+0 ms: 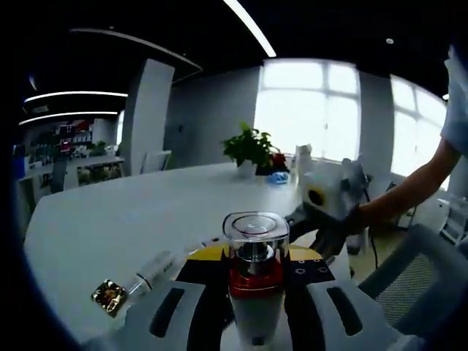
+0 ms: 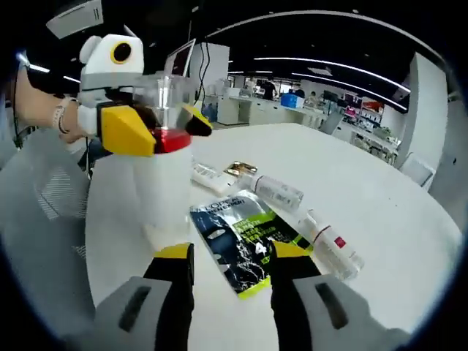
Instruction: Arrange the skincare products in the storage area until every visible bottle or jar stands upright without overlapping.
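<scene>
A white bottle (image 1: 255, 235) with a clear cap and a red collar stands upright between the jaws of my left gripper (image 1: 256, 257), which is shut on its neck. In the right gripper view the same bottle (image 2: 155, 191) is at the left, held by the left gripper (image 2: 164, 126), its base at or just above the white table (image 2: 380, 183). My right gripper (image 2: 234, 252) is open, low over a dark sachet (image 2: 245, 241) lying flat. Three tubes lie on their sides: a gold-capped tube (image 2: 272, 190), a short tube (image 2: 208, 176), and a red-marked tube (image 2: 330, 245).
A gold-capped tube (image 1: 139, 281) lies left of my left jaws. The right gripper (image 1: 322, 197), in a person's hand, is beyond the bottle. A potted plant (image 1: 248, 150) stands at the far table edge. Grey chairs (image 1: 417, 278) line the near side.
</scene>
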Demonstrator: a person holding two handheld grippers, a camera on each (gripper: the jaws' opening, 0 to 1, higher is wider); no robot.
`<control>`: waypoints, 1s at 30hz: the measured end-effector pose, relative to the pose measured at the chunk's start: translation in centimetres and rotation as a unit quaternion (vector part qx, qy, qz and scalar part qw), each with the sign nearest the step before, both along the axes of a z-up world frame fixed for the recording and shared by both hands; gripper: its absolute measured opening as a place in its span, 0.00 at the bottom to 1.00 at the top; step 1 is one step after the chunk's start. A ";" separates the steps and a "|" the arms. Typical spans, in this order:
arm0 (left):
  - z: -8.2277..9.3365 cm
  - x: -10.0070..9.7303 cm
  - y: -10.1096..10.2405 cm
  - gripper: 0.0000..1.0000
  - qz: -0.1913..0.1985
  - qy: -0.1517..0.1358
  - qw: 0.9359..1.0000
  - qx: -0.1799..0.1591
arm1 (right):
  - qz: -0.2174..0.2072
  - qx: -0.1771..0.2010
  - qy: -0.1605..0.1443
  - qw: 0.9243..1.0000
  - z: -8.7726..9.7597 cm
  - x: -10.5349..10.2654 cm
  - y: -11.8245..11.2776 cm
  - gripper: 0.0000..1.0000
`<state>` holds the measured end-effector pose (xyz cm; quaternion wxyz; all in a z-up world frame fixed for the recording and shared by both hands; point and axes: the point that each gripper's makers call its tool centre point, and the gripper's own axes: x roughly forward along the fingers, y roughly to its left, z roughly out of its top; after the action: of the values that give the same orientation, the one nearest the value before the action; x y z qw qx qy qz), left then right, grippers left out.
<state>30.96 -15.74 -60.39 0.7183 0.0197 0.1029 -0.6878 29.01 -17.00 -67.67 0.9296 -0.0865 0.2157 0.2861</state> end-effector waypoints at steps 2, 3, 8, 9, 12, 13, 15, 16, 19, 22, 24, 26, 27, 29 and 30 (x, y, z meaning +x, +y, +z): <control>0.0 -0.2 -0.4 0.26 -0.013 -0.001 1.000 -0.002 | 0.009 0.023 0.001 1.000 0.3 -0.7 0.8 0.43; 0.1 -0.5 -0.6 0.26 -0.021 -0.001 1.000 -0.005 | 0.019 0.030 0.004 0.999 0.3 -1.1 1.3 0.44; 0.2 -1.7 -1.7 0.26 -0.060 0.000 0.998 -0.013 | 0.020 0.061 -0.024 0.998 0.6 -0.9 2.6 0.45; 0.2 -1.9 -1.8 0.26 -0.066 -0.001 0.998 -0.014 | 0.019 0.076 -0.027 0.997 0.8 -0.8 2.9 0.44; 0.2 -2.8 -2.3 0.26 -0.089 -0.007 0.996 -0.016 | 0.009 0.080 -0.038 0.996 0.9 -0.4 2.9 0.41; 0.2 -3.1 -2.5 0.26 -0.098 -0.008 0.995 -0.018 | 0.008 0.089 -0.044 0.995 1.0 -0.3 3.0 0.40; 0.2 -3.7 -2.8 0.26 -0.116 -0.009 0.993 -0.023 | -0.001 0.116 -0.050 0.992 1.4 -0.1 3.0 0.38; 0.1 -3.9 -2.9 0.26 -0.120 -0.008 0.992 -0.024 | -0.005 0.118 -0.055 0.991 1.5 0.1 2.8 0.37; 0.1 -4.3 -3.3 0.26 -0.131 -0.016 0.991 -0.026 | -0.003 0.099 -0.066 0.993 1.4 -0.3 2.7 0.34; 0.4 -4.4 -3.5 0.26 -0.141 -0.017 0.989 -0.038 | -0.015 0.098 -0.078 0.992 1.8 -0.3 2.2 0.33; 0.4 -4.4 -3.7 0.26 -0.147 -0.019 0.988 -0.041 | -0.024 0.090 -0.079 0.993 1.7 -0.2 1.9 0.33; 0.2 -4.3 -3.9 0.26 -0.150 -0.016 0.988 -0.040 | -0.032 0.086 -0.078 0.993 1.4 0.0 1.6 0.32; 0.1 -4.3 -3.9 0.26 -0.152 -0.018 0.987 -0.039 | -0.036 0.080 -0.079 0.993 1.3 0.0 1.6 0.32; -0.1 -4.3 -3.9 0.26 -0.152 -0.019 0.987 -0.037 | -0.041 0.075 -0.080 0.993 1.0 0.2 1.4 0.32; -0.2 -4.3 -3.9 0.26 -0.152 -0.019 0.987 -0.036 | -0.041 0.076 -0.081 0.993 0.9 0.2 1.4 0.32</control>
<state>26.70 -19.65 -60.56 0.6072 0.0222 0.0599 -0.7920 29.24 -15.63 -66.73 0.9589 -0.0295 0.1202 0.2552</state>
